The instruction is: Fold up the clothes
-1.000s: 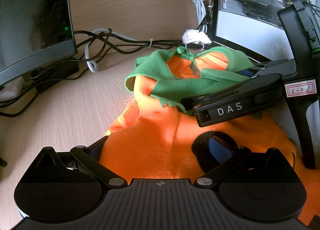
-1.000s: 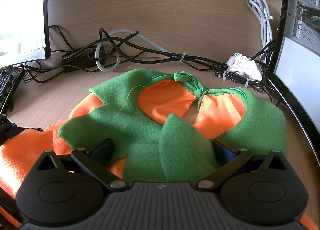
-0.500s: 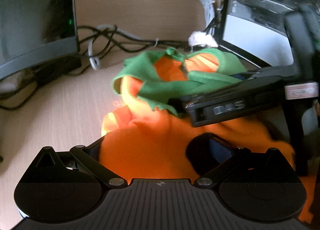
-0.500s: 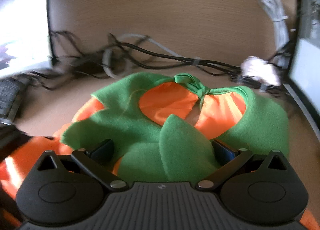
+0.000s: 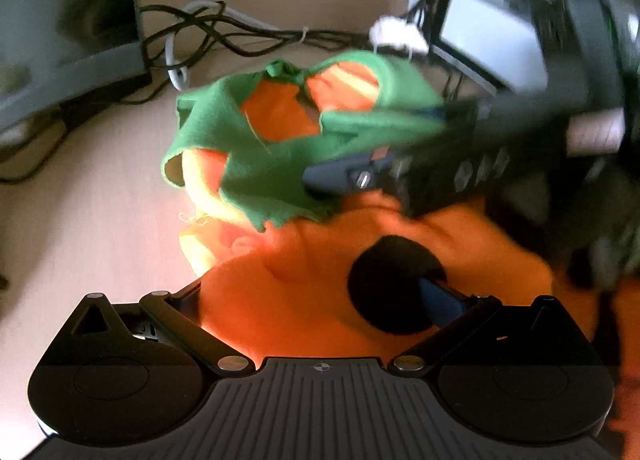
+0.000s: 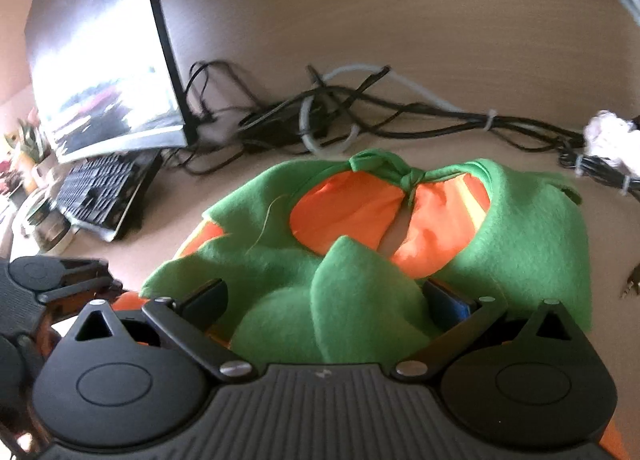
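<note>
Wooden desk (image 5: 100, 188) w/ monitor (image 6: 100, 56) at left rear, keyboard (image 6: 100, 188) under it, cable tangle (image 6: 360, 116) along back wall. Orange garment (image 5: 312, 292) w/ green leaf collar (image 6: 360, 288) lies bunched mid-desk, collar end toward the cables, tied knot at far edge. Black round patch (image 5: 388, 280) on the orange body, just ahead of left gripper (image 5: 320, 300). Left gripper's fingers sit either side of bunched orange fabric, clamped on it. Right gripper (image 6: 332, 300) has green collar flap heaped btwn its fingers, gripping it; from left cam it shows blurred at right (image 5: 352, 176), tips pinching collar edge, which is held up off the desk. White wad (image 6: 612, 140) by cables, far right.
</note>
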### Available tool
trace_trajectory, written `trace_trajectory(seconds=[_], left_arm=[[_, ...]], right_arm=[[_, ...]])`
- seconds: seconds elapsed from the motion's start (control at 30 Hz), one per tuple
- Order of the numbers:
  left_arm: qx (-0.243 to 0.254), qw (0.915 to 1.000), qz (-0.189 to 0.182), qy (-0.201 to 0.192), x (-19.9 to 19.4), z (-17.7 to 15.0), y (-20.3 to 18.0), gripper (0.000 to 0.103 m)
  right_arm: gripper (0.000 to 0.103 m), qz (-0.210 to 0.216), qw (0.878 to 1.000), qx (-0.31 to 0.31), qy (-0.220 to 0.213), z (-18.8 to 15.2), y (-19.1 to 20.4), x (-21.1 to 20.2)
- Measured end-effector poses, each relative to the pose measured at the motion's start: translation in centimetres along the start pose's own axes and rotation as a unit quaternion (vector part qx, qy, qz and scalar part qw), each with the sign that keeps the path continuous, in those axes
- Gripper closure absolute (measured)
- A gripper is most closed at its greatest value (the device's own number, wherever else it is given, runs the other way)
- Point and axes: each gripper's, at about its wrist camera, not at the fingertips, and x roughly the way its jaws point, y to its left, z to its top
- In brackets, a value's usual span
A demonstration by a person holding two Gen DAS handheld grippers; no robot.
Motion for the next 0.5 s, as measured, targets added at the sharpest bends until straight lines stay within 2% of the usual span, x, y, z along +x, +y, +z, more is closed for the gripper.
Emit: trace_trajectory(seconds=[0.1,0.17,0.23,0.27,0.3,0.33,0.4,0.43,0.47,0.5], left_arm=[[0.003,0.9997,0.021,-0.015,0.0,-0.6,-0.8,0.000],[0.001,0.9993,0.029,-0.023,-0.1,-0.9,-1.1,0.000],[-0.001,0.9995,0.026,-0.019,-0.2,-0.8,-1.1,0.000],[-0.003,0.9995,0.027,-0.014,-0.2,-0.5,-1.2,0.000],[-0.004,0.9996,0.029,-0.006,-0.1,-0.2,-1.3,0.000],[-0.005,0.9995,0.030,0.003,-0.1,0.0,-1.3,0.000],[-0.022,0.9994,0.025,0.007,-0.6,0.4,-1.0,0.000],[-0.034,0.9992,0.020,-0.002,-1.2,0.6,-0.6,0.000],[-0.045,0.9988,0.015,-0.013,-1.9,0.8,-0.1,0.000],[-0.053,0.9980,0.013,-0.032,-2.8,1.0,0.3,0.000]], right_arm=[[0.000,0.023,0.999,0.034,0.017,0.9,-0.4,-1.8],[0.000,-0.017,0.999,0.027,-0.037,1.6,0.1,-4.7],[0.000,-0.070,0.992,0.049,-0.093,2.2,0.1,-7.0],[0.000,-0.081,0.987,0.116,-0.079,2.5,-1.0,-7.2],[0.000,-0.070,0.979,0.187,-0.025,2.9,-2.5,-6.3],[0.000,-0.046,0.974,0.220,0.023,3.1,-3.6,-5.1],[0.000,-0.060,0.984,0.169,0.023,3.7,-3.0,-4.5],[0.000,-0.112,0.988,0.107,0.006,4.3,-1.7,-4.5],[0.000,-0.157,0.986,0.055,-0.006,4.9,-0.8,-4.5],[0.000,-0.178,0.983,0.046,-0.001,5.4,-0.8,-4.1]])
